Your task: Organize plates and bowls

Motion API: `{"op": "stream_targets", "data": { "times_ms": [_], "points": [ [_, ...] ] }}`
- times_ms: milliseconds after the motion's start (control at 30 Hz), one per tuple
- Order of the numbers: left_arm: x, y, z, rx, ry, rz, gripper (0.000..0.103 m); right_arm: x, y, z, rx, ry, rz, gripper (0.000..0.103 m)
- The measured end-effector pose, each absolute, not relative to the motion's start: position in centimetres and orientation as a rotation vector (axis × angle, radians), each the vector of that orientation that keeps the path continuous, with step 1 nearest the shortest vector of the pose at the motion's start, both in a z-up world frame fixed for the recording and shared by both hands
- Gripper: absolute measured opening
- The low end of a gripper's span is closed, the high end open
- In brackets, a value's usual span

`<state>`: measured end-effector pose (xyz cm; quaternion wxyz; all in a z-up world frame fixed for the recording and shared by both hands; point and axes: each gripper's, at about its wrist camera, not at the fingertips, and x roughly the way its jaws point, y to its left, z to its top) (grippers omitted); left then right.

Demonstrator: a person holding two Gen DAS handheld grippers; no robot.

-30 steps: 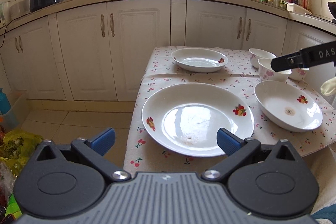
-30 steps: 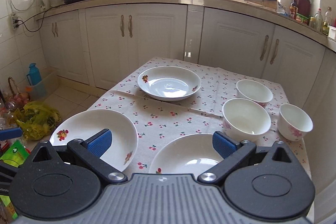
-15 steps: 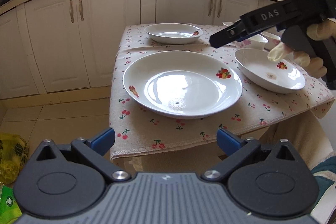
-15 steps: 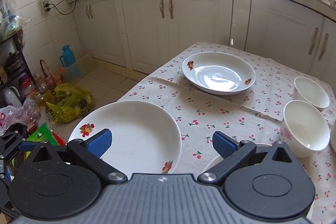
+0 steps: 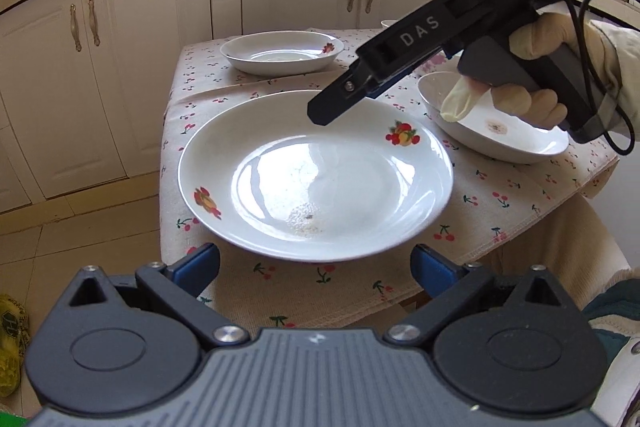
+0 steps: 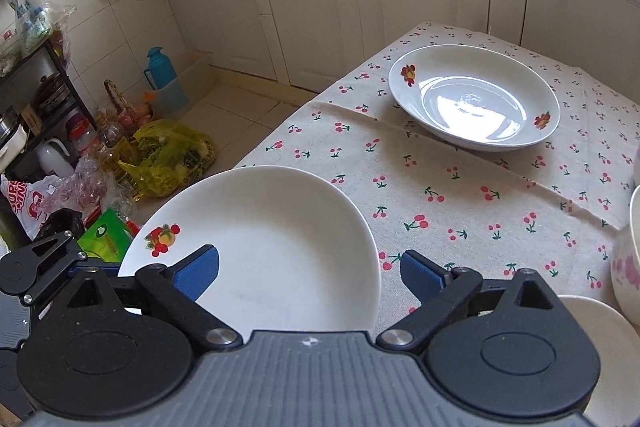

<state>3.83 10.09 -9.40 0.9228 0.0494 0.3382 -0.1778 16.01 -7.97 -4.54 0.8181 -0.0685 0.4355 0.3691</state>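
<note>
A large white plate (image 5: pixel 316 175) with fruit prints lies at the near left corner of the cherry-print tablecloth; it also shows in the right wrist view (image 6: pixel 272 247). My left gripper (image 5: pixel 316 267) is open just in front of its near rim, below table level. My right gripper (image 6: pixel 310 269) is open and hovers over the plate's right side; it shows in the left wrist view (image 5: pixel 320 111). A second plate (image 6: pixel 476 103) lies at the far side (image 5: pixel 282 53). A third plate (image 5: pixel 500 135) lies on the right. A bowl (image 6: pixel 630 259) shows at the right edge.
The table (image 5: pixel 520 199) ends close to me, with the cloth hanging over its edge. White kitchen cabinets (image 5: pixel 152 51) stand behind it. Bags, bottles and a blue flask (image 6: pixel 160 75) clutter the floor to the left, beside a black shelf (image 6: pixel 36 95).
Both grippers have moved left and down toward the large plate. My right gripper now hangs over it. My left gripper has dropped to the table's near edge.
</note>
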Motion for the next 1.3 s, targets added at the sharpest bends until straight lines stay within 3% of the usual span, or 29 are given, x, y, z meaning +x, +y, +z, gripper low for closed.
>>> {"op": "stream_targets", "data": {
  "times_ms": [133, 433, 1300],
  "points": [
    [4.5, 10.2, -9.3, 0.105, 0.693, -0.374, 0.099, 16.9, -7.7, -5.2, -0.128, 0.965, 0.804, 0.084],
    [5.3, 10.4, -9.3, 0.13, 0.715, -0.405, 0.098, 18.2, -7.3, -5.7, -0.122, 0.989, 0.834, 0.07],
    [11.4, 9.4, -8.9, 0.174, 0.718, -0.454, 0.098, 23.1, -8.9, -4.6, -0.092, 0.981, 0.803, 0.067]
  ]
}}
